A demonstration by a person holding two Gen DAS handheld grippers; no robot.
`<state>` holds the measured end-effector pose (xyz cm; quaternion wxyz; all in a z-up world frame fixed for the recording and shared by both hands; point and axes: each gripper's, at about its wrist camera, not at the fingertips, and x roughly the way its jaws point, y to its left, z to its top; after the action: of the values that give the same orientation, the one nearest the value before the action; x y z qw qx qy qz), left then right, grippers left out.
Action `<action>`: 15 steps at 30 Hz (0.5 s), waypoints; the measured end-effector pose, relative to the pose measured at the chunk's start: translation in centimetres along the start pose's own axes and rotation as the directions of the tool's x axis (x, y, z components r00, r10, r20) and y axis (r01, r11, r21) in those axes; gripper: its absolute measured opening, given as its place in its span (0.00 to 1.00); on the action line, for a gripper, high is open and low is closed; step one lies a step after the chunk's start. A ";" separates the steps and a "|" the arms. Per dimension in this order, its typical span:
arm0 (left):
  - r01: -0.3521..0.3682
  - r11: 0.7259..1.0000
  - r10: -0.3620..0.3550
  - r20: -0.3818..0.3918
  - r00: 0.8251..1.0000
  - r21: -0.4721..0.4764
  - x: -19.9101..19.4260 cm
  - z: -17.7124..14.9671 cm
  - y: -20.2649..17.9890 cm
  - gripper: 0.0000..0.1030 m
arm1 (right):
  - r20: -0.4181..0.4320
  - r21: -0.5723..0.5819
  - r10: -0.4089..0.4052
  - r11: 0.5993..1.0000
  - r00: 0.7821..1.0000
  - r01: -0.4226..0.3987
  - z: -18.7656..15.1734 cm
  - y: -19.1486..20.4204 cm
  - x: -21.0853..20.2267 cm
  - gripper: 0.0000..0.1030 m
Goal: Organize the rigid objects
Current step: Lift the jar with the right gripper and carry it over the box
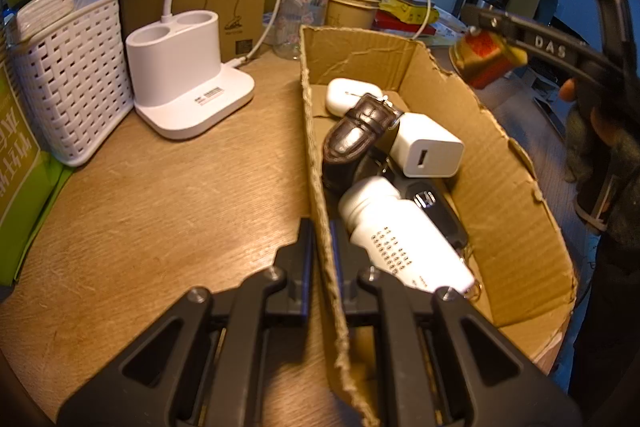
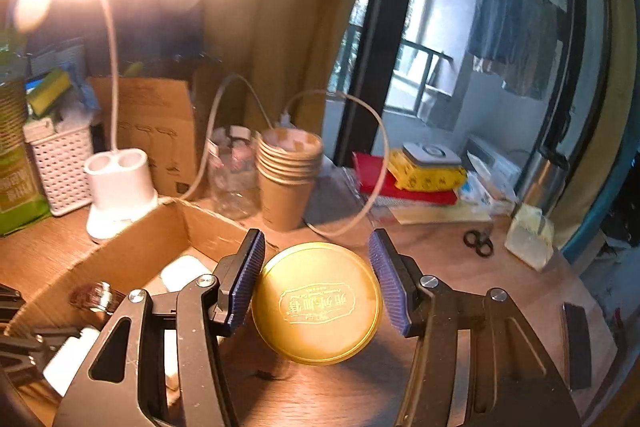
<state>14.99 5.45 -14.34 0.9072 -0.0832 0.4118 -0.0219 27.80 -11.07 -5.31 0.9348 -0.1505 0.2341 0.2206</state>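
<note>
Left wrist view: left gripper clenched on cardboard box wall, charger, watch strap already inside; right gripper grasps gold tin, not yet boxed.

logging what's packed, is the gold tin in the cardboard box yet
Out. The gold tin is held between the right gripper jaws, above the table beside the cardboard box.

You're working in a lived-in home: a cluttered wooden desk with a lit desk lamp and stacked paper cups, and, far right, clothes drying on a balcony beyond glass doors.
</note>
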 end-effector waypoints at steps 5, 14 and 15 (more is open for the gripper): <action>0.000 1.000 0.000 0.000 1.000 0.000 0.0 0.0 0.0 0.09 | 0.027 -0.025 0.027 0.999 0.999 -0.027 0.8 1.6 -0.8 0.56; 0.000 1.000 0.000 0.000 1.000 0.000 0.0 0.0 -0.1 0.09 | 0.036 -0.074 0.078 0.994 0.996 -0.075 1.3 4.4 -1.0 0.56; 0.001 1.000 -0.001 0.000 1.000 0.000 0.0 0.0 -0.1 0.09 | 0.036 -0.078 0.080 0.994 0.996 -0.077 1.3 4.5 -0.9 0.56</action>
<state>14.97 5.39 -14.37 0.9072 -0.0833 0.4118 -0.0222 25.40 -6.98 -4.56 0.9235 -0.1723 0.2127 0.2687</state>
